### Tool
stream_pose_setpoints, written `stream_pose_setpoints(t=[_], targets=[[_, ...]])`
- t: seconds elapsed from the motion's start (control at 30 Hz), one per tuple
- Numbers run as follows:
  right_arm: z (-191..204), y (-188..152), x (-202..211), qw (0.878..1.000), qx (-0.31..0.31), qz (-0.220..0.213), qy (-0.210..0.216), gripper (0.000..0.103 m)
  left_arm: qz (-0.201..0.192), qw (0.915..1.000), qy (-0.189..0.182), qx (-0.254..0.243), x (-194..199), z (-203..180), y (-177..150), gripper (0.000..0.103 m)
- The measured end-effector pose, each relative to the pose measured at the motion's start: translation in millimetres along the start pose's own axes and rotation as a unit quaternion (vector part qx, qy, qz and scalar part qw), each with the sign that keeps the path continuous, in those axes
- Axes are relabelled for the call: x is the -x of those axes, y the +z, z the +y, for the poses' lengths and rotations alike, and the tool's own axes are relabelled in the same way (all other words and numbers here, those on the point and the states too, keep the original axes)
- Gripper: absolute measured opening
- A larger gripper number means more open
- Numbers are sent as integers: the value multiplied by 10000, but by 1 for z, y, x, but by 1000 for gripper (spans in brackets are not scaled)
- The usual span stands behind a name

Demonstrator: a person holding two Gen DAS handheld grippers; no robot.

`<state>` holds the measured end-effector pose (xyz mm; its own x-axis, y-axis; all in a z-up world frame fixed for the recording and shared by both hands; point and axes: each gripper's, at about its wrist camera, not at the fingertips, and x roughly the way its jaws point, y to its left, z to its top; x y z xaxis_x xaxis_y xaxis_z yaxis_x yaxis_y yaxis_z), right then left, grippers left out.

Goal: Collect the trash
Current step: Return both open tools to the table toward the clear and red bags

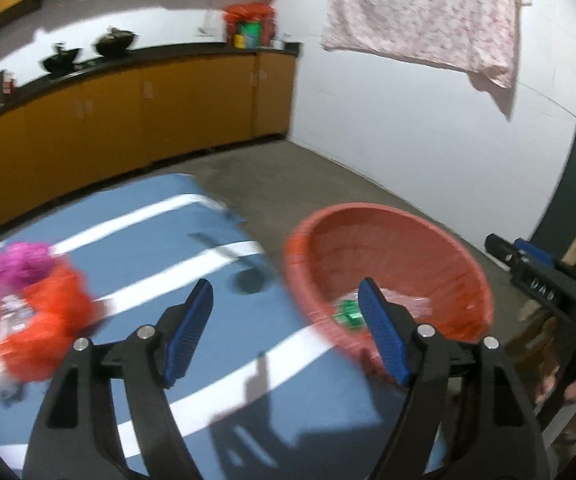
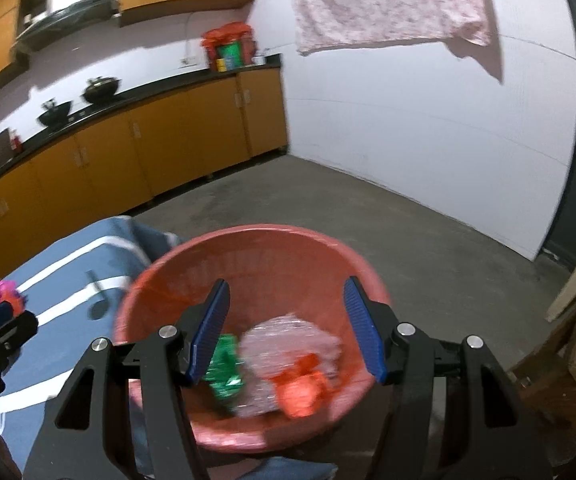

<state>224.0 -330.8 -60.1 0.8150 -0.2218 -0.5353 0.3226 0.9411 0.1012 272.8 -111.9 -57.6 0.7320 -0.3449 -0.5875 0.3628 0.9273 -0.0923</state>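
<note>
A red plastic basket stands beside a blue striped cloth surface; it also shows in the left wrist view. Inside lie a green wrapper, a clear crumpled plastic piece and an orange wrapper. My right gripper is open and empty, above the basket. My left gripper is open and empty, over the cloth at the basket's left rim. On the cloth at the left lie orange trash, pink trash and a clear plastic bottle.
The blue cloth with white stripes covers a low surface. Bare concrete floor lies beyond. Orange cabinets with a dark counter line the left wall. A pink cloth hangs on the white wall. A wooden stool stands at the right.
</note>
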Motion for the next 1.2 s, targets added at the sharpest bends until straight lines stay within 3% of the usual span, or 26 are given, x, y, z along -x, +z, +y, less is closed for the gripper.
stream_pose_setpoints(t=[0.2,0.37,0.5,0.8,1.2], targets=[[64,-7,8,9978,361,98,551,60,-198,9963,734,413,52,71,-21,75],[114,-19,16,9935,547,278,960,60,-277,9871,1436,646,86,132,-38,78],[148,-32,21,9891,778,423,1177,60,-163,9805,1779,816,96,166,-52,79],[188,-52,24,9833,1082,686,1292,60,-23,9734,1983,1144,106,206,-75,79],[207,-58,22,9822,1120,815,1270,60,23,9734,1948,1203,108,222,-83,79]])
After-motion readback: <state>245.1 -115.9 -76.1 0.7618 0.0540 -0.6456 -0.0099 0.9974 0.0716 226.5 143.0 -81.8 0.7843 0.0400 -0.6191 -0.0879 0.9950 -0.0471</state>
